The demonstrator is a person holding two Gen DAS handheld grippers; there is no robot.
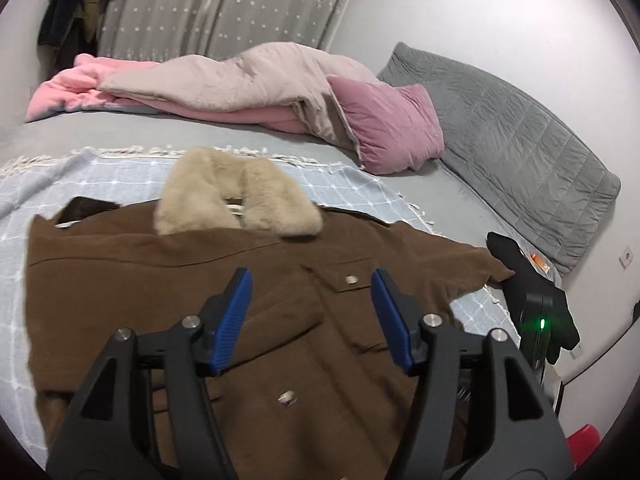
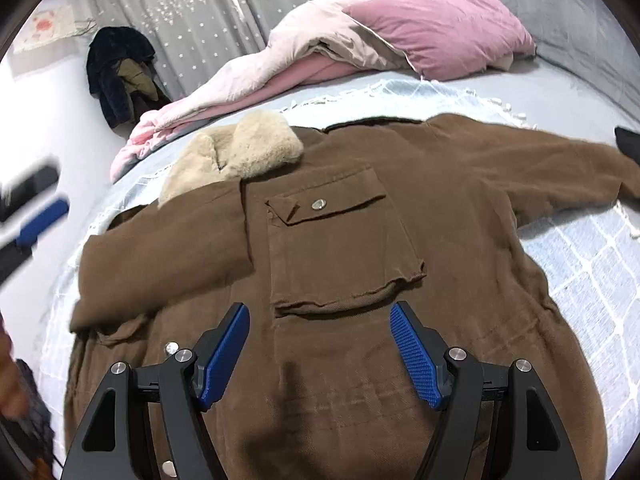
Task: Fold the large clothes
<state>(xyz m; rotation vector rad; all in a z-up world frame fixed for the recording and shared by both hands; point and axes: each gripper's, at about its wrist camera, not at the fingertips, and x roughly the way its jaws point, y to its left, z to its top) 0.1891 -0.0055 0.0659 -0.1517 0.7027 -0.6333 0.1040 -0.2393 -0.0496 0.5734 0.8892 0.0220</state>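
Note:
A large brown coat (image 1: pixel 168 276) with a beige fur collar (image 1: pixel 236 196) lies front-up on a pale blue checked blanket (image 1: pixel 100 176) on the bed. It also shows in the right wrist view (image 2: pixel 400 208), collar (image 2: pixel 240 156) at upper left, one sleeve (image 2: pixel 560 160) stretched right, the other sleeve (image 2: pixel 160 264) folded across the left side. My left gripper (image 1: pixel 311 280) is open and empty above the coat's chest, near a flap pocket (image 1: pixel 344 276). My right gripper (image 2: pixel 320 312) is open and empty above the coat's middle, just below a chest pocket (image 2: pixel 336 240).
A pink and beige duvet (image 1: pixel 224 80) and a pink pillow (image 1: pixel 388 124) lie at the far side of the bed. A grey quilted headboard (image 1: pixel 512 144) runs along the right. Dark clothes (image 2: pixel 116 72) hang by the curtain. The left gripper (image 2: pixel 32 216) shows blurred at the right view's left edge.

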